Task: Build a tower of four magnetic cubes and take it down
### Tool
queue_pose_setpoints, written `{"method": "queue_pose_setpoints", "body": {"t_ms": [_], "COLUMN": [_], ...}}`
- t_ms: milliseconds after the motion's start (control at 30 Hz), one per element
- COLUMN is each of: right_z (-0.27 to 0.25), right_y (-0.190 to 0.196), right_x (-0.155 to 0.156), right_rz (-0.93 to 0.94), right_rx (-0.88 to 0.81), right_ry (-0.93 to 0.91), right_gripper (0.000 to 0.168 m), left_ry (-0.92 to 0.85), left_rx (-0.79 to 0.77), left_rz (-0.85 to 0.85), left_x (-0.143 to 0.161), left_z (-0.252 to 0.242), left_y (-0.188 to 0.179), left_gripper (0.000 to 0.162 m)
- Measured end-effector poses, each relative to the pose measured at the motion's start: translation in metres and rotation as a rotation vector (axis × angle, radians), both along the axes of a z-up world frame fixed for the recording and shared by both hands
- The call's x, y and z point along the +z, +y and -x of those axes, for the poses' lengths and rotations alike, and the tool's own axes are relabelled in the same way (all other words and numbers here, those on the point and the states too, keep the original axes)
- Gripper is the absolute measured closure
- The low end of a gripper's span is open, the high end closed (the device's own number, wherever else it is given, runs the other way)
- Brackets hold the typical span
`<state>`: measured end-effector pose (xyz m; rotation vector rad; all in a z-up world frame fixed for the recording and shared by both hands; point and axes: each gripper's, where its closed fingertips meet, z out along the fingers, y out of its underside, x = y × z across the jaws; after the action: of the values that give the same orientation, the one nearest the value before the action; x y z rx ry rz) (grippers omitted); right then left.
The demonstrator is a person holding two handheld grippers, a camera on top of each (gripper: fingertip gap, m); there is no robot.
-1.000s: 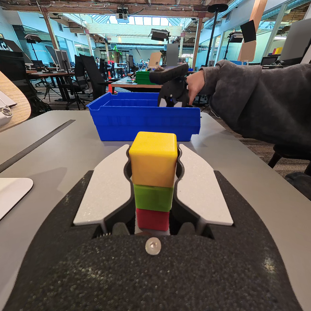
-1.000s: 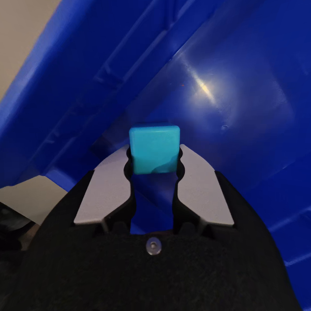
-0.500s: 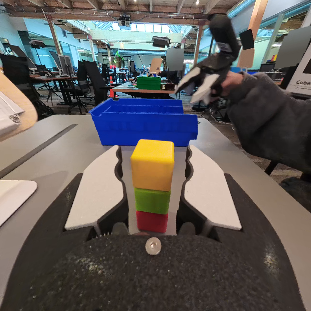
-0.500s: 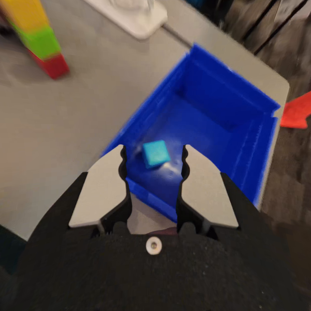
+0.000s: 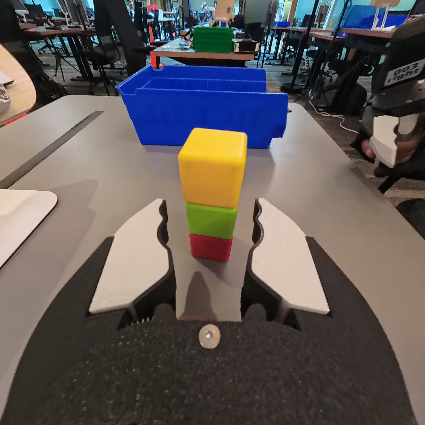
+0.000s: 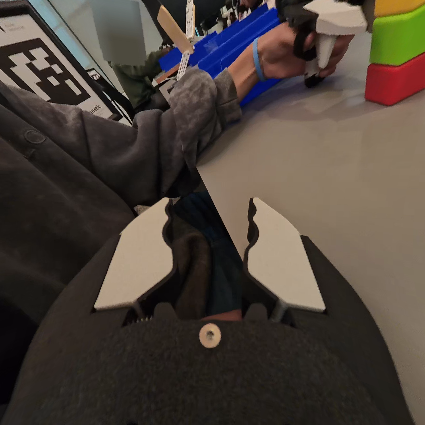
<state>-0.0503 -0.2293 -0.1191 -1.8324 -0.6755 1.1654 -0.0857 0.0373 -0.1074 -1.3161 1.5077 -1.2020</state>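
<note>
Stack of 3 cubes stands upright on the grey table (image 5: 310, 207): yellow cube (image 5: 212, 169) on top, green cube (image 5: 211, 220) in the middle, red cube (image 5: 210, 247) at the bottom, faces roughly flush. No 4th cube can be seen on the stack. Left gripper (image 5: 209, 202) sits just near of the stack with its jaws spread wide, nothing held; bare table shows on both sides between the cubes and the fingers (image 5: 135, 253), so no contact. Behind the stack, far side, is the blue bin (image 5: 207, 110), apart from the cubes with a strip of open table between; its inside is not visible from here. Left of the stack the table runs open to a dark strip (image 5: 50, 147) and a white rounded pad (image 5: 20, 216) at the left edge. Right of the stack the surface is open up to the table's right edge. Right gripper (image 6: 209, 202) is over that table edge (image 6: 218, 218), well clear of the stack, jaws wide apart and empty, pointing back toward the person's grey sleeve (image 6: 115, 149). In the right wrist view the green and red cubes sit at upper right, the person's hand (image 6: 287, 57) on the left gripper's handle just beside them.
</note>
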Motion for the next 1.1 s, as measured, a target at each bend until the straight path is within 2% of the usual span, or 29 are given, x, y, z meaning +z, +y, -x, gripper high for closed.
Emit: {"method": "queue_pose_setpoints", "body": {"t_ms": [267, 433, 500, 567, 633, 700, 833, 900, 1000, 1100], "right_z": [0.011, 0.015, 0.016, 0.013, 0.008, -0.002, -0.014, -0.009, 0.002, 0.01], "right_y": [-0.007, -0.006, -0.004, 0.005, 0.023, 0.052, 0.122, 0.158, 0.207, 0.238], "right_x": [-0.009, -0.012, -0.014, -0.008, 0.007, 0.022, 0.057, 0.073, 0.07, 0.058], "right_rz": [0.043, 0.056, 0.062, 0.038, -0.007, -0.068, -0.227, -0.29, -0.284, -0.233], "right_rx": [0.076, 0.097, 0.102, 0.078, 0.041, -0.044, -0.137, -0.115, -0.031, 0.071], "right_ry": [-0.012, -0.01, -0.017, -0.02, -0.029, -0.119, -0.457, -0.608, -0.811, -0.946], "right_gripper": [0.107, 0.108, 0.108, 0.108, 0.11, 0.11, 0.107, 0.107, 0.104, 0.101], "left_ry": [0.148, 0.17, 0.186, 0.197, 0.195, 0.193, 0.193, 0.192, 0.19, 0.189], "left_rx": [-0.009, -0.02, -0.054, -0.075, -0.086, -0.09, -0.092, -0.091, -0.091, -0.092], "left_rz": [-0.034, -0.006, 0.009, -0.012, -0.038, -0.053, -0.055, -0.057, -0.061, -0.064], "left_x": [-0.022, -0.025, -0.027, -0.029, -0.03, -0.03, -0.03, -0.03, -0.03, -0.03], "left_z": [-0.008, -0.018, -0.019, -0.019, -0.022, -0.024, -0.024, -0.024, -0.024, -0.024], "left_y": [-0.001, 0.002, -0.002, -0.006, -0.009, -0.011, -0.012, -0.012, -0.012, -0.013], "left_gripper": [0.093, 0.095, 0.107, 0.112, 0.113, 0.113, 0.113, 0.113, 0.113, 0.113]}}
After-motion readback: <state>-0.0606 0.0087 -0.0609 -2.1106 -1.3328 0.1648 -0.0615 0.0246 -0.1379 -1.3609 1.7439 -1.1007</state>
